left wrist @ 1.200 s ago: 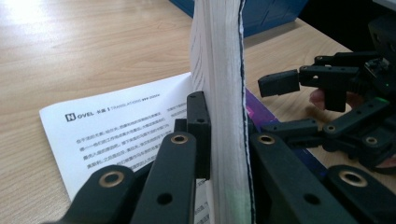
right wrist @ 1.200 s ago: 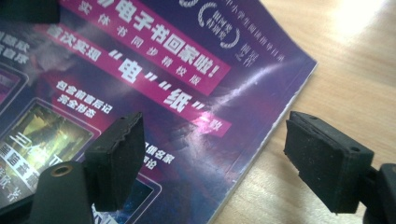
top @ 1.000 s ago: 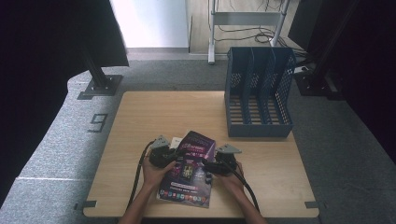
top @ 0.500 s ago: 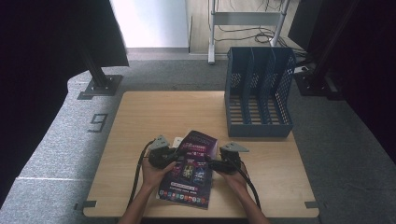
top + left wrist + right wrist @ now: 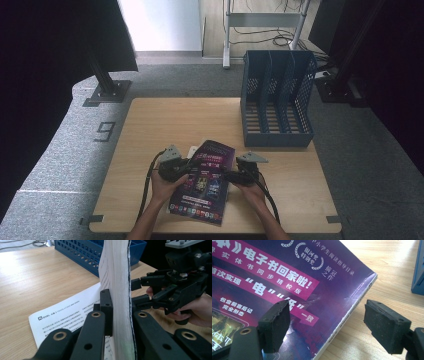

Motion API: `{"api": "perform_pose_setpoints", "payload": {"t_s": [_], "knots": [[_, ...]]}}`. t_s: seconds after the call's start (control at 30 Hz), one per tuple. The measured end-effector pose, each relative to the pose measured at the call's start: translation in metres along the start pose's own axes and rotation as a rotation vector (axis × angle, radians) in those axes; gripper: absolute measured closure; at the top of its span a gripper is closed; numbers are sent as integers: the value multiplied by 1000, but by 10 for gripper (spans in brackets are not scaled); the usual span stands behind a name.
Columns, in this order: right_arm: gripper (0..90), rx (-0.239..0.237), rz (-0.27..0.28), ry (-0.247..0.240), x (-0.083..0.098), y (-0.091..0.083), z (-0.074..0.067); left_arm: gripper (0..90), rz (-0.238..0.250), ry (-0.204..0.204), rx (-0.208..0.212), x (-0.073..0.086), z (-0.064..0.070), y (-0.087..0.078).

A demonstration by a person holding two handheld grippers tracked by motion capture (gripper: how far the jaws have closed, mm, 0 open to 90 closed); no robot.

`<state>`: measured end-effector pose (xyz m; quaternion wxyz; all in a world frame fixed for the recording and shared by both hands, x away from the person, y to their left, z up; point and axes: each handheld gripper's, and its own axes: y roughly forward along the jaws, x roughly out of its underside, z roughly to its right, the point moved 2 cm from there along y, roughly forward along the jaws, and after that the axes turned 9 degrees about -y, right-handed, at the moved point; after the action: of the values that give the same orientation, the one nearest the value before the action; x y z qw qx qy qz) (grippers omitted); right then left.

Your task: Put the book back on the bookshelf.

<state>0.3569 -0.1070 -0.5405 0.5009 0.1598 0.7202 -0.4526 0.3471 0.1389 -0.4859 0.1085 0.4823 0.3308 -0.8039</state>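
Observation:
A purple-covered book (image 5: 204,184) lies near the front edge of the wooden table (image 5: 170,120). My left gripper (image 5: 183,168) is shut on the book's left edge. In the left gripper view my left gripper (image 5: 120,302) has both jaws pressed on the white page block (image 5: 116,270). My right gripper (image 5: 228,176) stands open at the book's right side. In the right gripper view my right gripper (image 5: 327,315) has one pad over the cover (image 5: 274,272) and the other over bare wood beyond the spine. Its jaws (image 5: 135,292) show in the left gripper view too.
A blue slotted file rack (image 5: 277,100) stands at the table's back right, and its mesh wall (image 5: 82,252) lies just behind the book. A white printed sheet (image 5: 65,312) lies under the book. Bare wood stretches across the back left of the table.

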Motion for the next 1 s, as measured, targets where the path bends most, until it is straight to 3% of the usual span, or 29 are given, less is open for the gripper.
{"api": "perform_pose_setpoints", "payload": {"t_s": [0.37, 1.0], "knots": [[196, -13, 7, -5, -1, -1, 0, 843, 15, 19, 6, -2, 6, -3], [177, -34, 10, -15, -1, -1, -1, 843, 21, 17, 11, -2, 6, -4]]}}
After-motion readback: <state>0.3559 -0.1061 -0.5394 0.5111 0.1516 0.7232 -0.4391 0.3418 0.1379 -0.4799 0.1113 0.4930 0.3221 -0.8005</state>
